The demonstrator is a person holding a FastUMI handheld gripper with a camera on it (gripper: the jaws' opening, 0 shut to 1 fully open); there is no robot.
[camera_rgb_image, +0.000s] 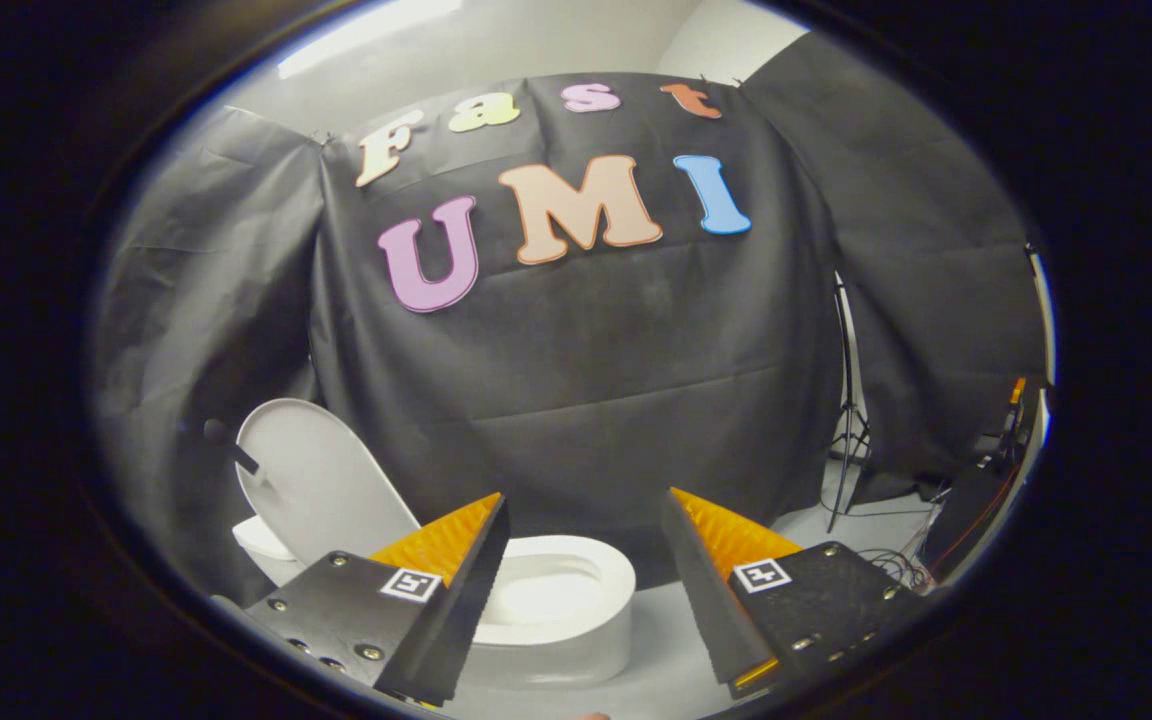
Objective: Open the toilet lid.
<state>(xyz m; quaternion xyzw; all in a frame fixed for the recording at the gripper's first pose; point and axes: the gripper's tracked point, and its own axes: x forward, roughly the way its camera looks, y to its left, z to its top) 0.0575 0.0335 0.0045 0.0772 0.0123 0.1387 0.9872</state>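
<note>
1. Toilet (576,610) — a white bowl standing on the pale floor (816,520) against the black cloth wall, just beyond and between the fingers, nearer the left one. The seat ring lies flat on the rim; the opening faces up.
2. Toilet lid (311,480) — raised and leaning back toward the cloth behind the bowl, well past vertical as far as the fisheye view allows a judgement. The task appears essentially complete from this position. Risk: whether the lid rests against a firm support or only against loose cloth cannot be told — an unsupported lid could tip forward and slam onto the seat.
3. Gripper (586,520) — fingers spread wide apart, holding nothing, clear of the lid and the bowl. Risk: the left finger sits close in front of the lid's lower edge; any sideways swing on retreat could catch that edge and knock the lid shut.
4. Light stand (848,400) — thin dark legs to the right of the bowl, beside the cloth. Risk: a wide pull-back to the right could foul it.
5. Cables (901,565) — loose on the floor near the right finger, beside dark equipment. Risk: snagging on a low retreat
</note>
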